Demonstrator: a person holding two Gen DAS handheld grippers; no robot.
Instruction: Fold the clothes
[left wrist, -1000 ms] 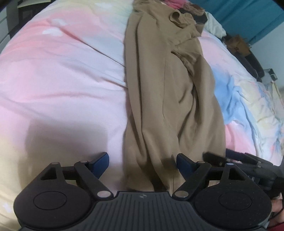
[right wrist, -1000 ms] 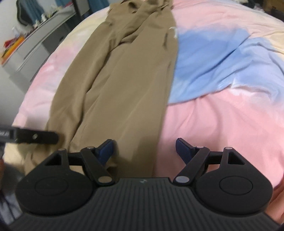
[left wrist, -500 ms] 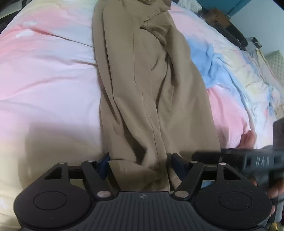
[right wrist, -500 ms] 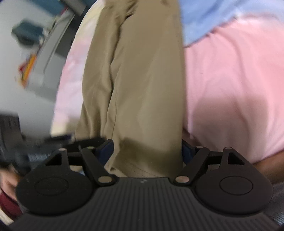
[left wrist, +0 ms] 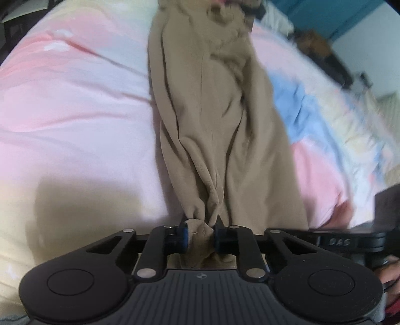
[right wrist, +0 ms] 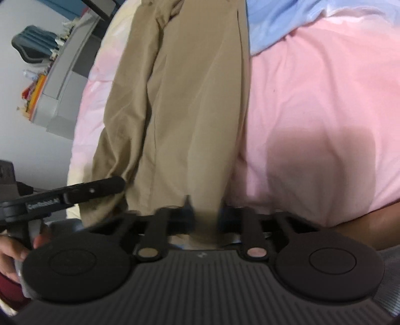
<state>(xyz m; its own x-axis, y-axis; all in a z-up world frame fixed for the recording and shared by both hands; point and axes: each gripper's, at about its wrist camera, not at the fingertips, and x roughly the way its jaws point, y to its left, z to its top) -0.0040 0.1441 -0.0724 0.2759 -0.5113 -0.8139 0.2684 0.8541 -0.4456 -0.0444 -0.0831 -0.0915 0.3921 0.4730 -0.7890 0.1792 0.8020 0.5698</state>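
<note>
A tan garment lies lengthwise on a pastel bedspread, folded narrow, running away from me. My left gripper is shut on the bunched near hem of the garment's left side. The same garment shows in the right wrist view. My right gripper is shut on the near hem at the garment's right side. The other gripper's finger reaches in from the left in that view, and the right gripper's body shows at the right of the left wrist view.
The bedspread is pink, blue and yellow. A grey desk with clutter stands past the bed's left edge. Dark items and a teal curtain lie beyond the far right of the bed.
Both grippers went from open, straddling the near hem, to shut on it. The fabric at the left gripper has bunched up.
</note>
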